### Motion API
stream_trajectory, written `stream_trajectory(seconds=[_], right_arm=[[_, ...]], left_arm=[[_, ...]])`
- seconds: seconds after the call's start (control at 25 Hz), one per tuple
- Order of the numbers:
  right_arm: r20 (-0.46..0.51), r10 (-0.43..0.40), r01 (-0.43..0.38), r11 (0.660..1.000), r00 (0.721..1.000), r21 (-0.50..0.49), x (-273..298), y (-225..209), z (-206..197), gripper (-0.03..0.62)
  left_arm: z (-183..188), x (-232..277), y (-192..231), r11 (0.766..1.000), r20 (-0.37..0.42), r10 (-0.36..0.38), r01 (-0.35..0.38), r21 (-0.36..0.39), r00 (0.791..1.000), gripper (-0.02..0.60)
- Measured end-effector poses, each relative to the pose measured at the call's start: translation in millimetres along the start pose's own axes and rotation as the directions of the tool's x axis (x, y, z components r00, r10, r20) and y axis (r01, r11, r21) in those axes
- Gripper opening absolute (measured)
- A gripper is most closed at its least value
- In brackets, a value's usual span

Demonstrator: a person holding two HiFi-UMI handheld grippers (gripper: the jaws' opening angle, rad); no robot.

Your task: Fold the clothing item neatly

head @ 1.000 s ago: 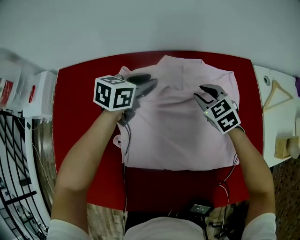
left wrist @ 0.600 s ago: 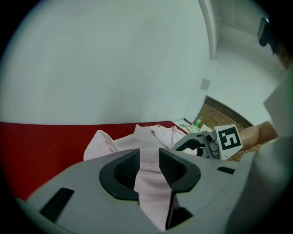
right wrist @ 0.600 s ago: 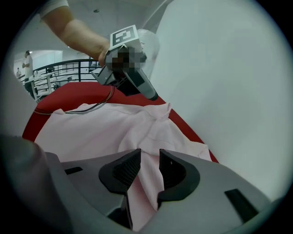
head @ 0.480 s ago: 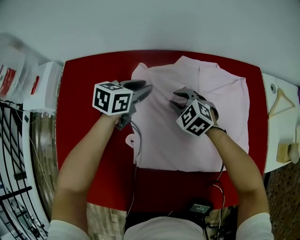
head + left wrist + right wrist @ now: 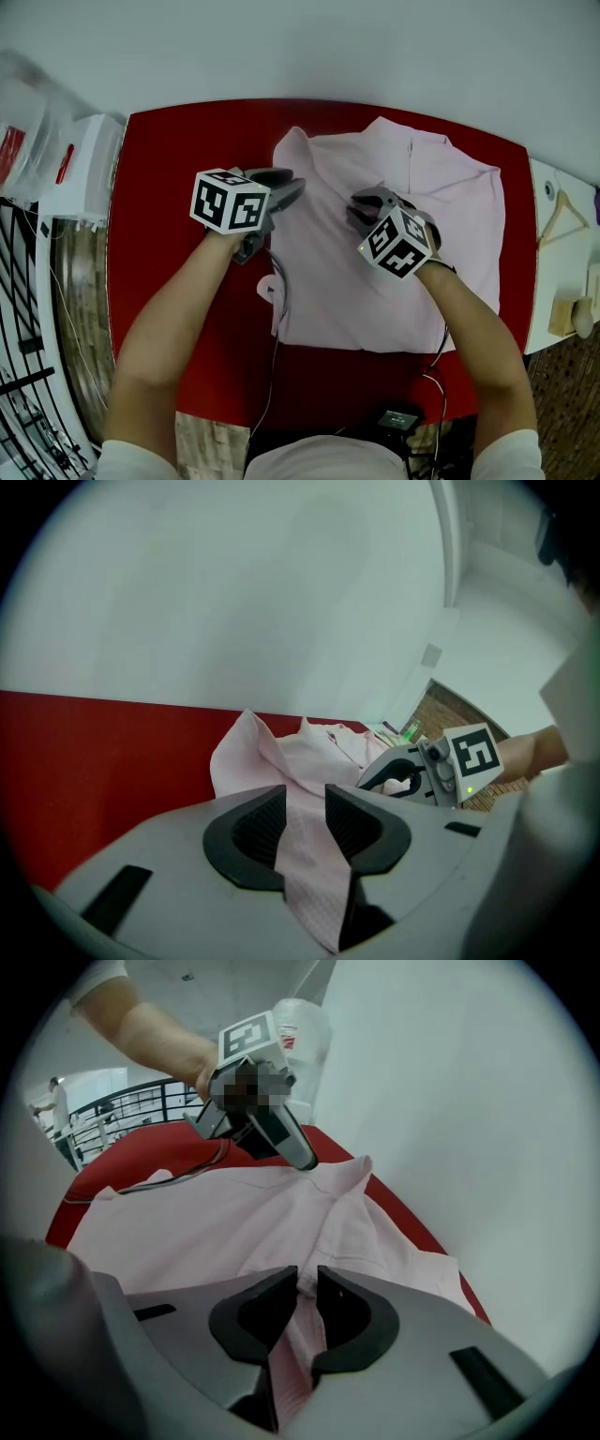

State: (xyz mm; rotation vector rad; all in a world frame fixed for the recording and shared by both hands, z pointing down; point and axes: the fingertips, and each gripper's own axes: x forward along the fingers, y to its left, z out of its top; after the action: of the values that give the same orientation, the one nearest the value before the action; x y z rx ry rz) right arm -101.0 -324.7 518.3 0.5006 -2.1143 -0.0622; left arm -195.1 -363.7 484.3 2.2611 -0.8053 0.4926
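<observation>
1. left gripper (image 5: 289, 186): fingers (image 5: 253, 832) are sitting partly apart, pinching a strip of the pink shirt (image 5: 375, 272) at its left edge.
2. right gripper (image 5: 361, 208): fingers (image 5: 258, 1316) have just been closing and are gripping a narrow ridge of fabric near the shirt's middle.
3. pink shirt is lying on the red surface (image 5: 178, 159), collar at the far side, left edge standing up off it.
</observation>
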Motion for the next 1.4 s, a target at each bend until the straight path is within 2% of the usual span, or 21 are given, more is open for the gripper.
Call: stream_trajectory(seconds=[0.12, 0.24, 0.4, 0.56, 0.72, 0.92, 1.04, 1.08, 1.12, 1.16, 1.4], right_arm=[[0.017, -0.014, 0.013, 0.999, 1.0, 0.042, -5, -11, 2, 0.031], [0.04, -0.034, 0.031, 0.998, 0.999, 0.063, -12, -23, 5, 0.028], [0.117, -0.096, 0.073, 0.979, 0.988, 0.189, -26, -53, 15, 0.028], [0.128, -0.181, 0.133, 0.94, 0.975, 0.315, -22, -96, 11, 0.027], [0.115, -0.214, 0.137, 0.873, 0.97, 0.468, -8, -129, 2, 0.026], [0.06, -0.263, 0.194, 0.829, 0.963, 0.524, 3, -156, -14, 0.028], [0.027, -0.283, 0.217, 0.791, 0.959, 0.573, 9, -171, -28, 0.031], [0.033, -0.288, 0.215, 0.78, 0.957, 0.588, 7, -175, -29, 0.047], [0.044, -0.296, 0.214, 0.775, 0.954, 0.595, 3, -179, -29, 0.1], [0.055, -0.304, 0.215, 0.779, 0.951, 0.589, -4, -182, -29, 0.13], [0.061, -0.287, 0.233, 0.868, 0.956, 0.438, -51, -180, -49, 0.13]], left_arm=[[4, 2, -3, 1.0, 0.006, -0.019, 0.019, 0.013, 1.0, 0.13], [10, 5, -8, 0.999, 0.01, -0.032, 0.031, 0.032, 0.999, 0.129], [16, 9, -2, 0.998, 0.014, -0.007, 0.006, 0.063, 1.0, 0.129], [22, 15, 11, 0.996, 0.018, 0.039, -0.041, 0.083, 0.999, 0.13], [27, 20, 24, 0.992, 0.017, 0.087, -0.088, 0.094, 0.996, 0.13], [29, 23, 39, 0.985, 0.011, 0.141, -0.142, 0.094, 0.99, 0.129], [28, 19, 52, 0.98, 0.016, 0.182, -0.183, 0.077, 0.983, 0.13], [29, 17, 54, 0.978, 0.02, 0.193, -0.194, 0.082, 0.981, 0.13], [30, 16, 54, 0.975, 0.025, 0.2, -0.202, 0.093, 0.979, 0.13], [31, 14, 54, 0.972, 0.03, 0.203, -0.206, 0.111, 0.979, 0.13], [41, 9, 32, 0.941, 0.054, 0.173, -0.182, 0.285, 0.983, 0.129]])
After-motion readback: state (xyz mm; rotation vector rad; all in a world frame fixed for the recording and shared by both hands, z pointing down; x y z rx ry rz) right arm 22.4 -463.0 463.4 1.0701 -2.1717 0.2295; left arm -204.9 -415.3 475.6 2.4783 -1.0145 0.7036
